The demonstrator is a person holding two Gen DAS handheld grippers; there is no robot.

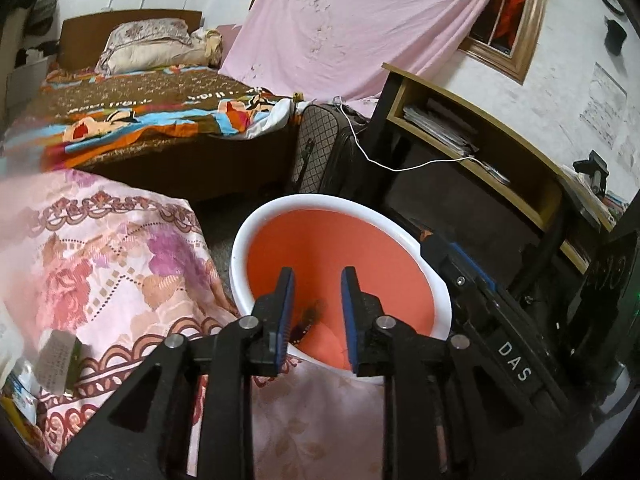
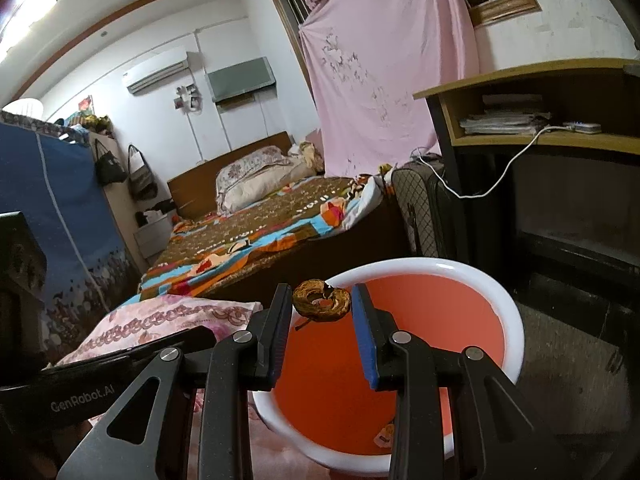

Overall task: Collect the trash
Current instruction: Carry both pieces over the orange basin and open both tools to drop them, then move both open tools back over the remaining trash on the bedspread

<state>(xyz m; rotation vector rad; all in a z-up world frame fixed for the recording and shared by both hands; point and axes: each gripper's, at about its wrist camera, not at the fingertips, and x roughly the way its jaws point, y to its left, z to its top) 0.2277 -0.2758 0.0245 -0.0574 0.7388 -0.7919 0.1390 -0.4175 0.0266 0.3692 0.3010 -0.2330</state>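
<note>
2 grippers [image 1: 318, 280] [image 2: 322, 298] hover over the bin [image 1: 240, 248].

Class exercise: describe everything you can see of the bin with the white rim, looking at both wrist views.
The bin is a round tub, seemingly plastic, with a glossy white rolled rim and an orange-red inside. It stands upright and open on the floor, beside the floral bedding, near the dark desk. A dark scrap lies inside low down, and a small pale printed scrap too. The left gripper hangs open over its mouth; the right gripper holds a brown ring-shaped peel above the rim.
</note>
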